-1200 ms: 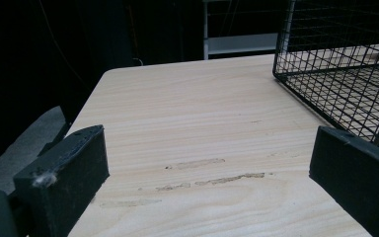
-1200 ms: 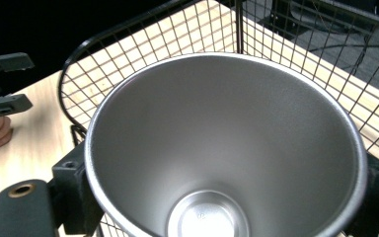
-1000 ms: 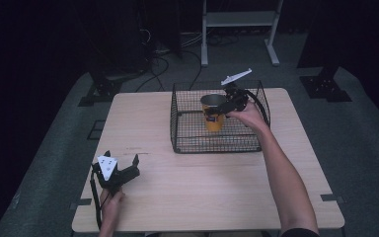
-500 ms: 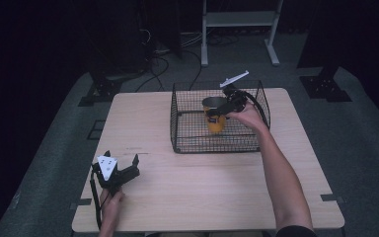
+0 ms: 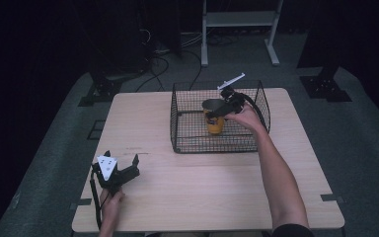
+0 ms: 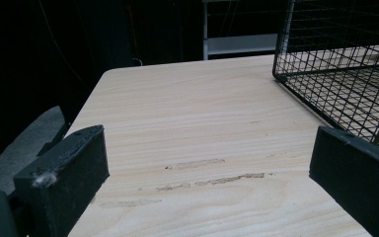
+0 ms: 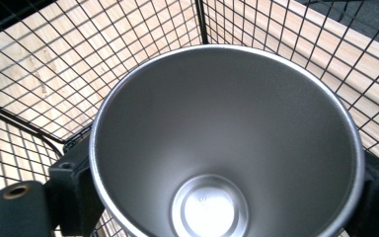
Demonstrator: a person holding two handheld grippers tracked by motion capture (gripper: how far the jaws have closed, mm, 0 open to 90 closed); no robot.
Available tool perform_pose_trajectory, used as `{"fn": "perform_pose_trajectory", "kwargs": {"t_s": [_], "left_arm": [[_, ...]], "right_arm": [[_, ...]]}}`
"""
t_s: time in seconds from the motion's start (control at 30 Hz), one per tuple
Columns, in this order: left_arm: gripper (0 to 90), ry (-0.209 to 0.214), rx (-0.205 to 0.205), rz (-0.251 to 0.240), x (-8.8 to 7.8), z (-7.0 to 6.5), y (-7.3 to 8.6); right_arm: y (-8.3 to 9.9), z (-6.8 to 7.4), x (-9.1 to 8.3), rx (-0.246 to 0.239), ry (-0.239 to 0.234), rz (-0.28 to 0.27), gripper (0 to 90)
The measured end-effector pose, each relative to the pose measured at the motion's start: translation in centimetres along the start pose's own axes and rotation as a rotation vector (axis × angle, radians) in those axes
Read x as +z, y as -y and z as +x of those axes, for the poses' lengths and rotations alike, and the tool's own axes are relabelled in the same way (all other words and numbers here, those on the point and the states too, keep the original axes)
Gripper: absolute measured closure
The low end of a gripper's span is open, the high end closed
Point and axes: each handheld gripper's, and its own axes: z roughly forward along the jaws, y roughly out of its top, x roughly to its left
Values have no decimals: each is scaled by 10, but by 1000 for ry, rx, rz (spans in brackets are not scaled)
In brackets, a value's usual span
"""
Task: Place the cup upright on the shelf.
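A steel cup (image 5: 214,114) with an orange lower body stands upright inside the black wire basket (image 5: 187,140). The right gripper (image 5: 222,107) clamps its rim, forearm stretched forward over the table (image 5: 217,192). The left gripper (image 5: 123,170) rests near the table's front-left corner, jaws spread wide and empty.

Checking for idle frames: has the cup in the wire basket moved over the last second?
No. The cup, held in the right tongs, sits at the same spot against the basket walls.
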Motion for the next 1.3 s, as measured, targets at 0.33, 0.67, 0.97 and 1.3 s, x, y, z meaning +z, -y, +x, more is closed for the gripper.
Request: {"fn": "perform_pose_trajectory", "kwargs": {"t_s": [0.33,0.67,0.97,1.3], "left_arm": [[8,0,0,0,0,0,0],[8,-1,4,-1,0,-1,0],[8,-2,7,1,0,-1,0],[8,-3,7,0,0,-1,0]], "right_arm": [[3,4,9,-32,9,17,108],[5,9,8,-71,19,28,96],[7,13,6,-89,20,38,78],[9,14,2,-100,35,45,52]]}}
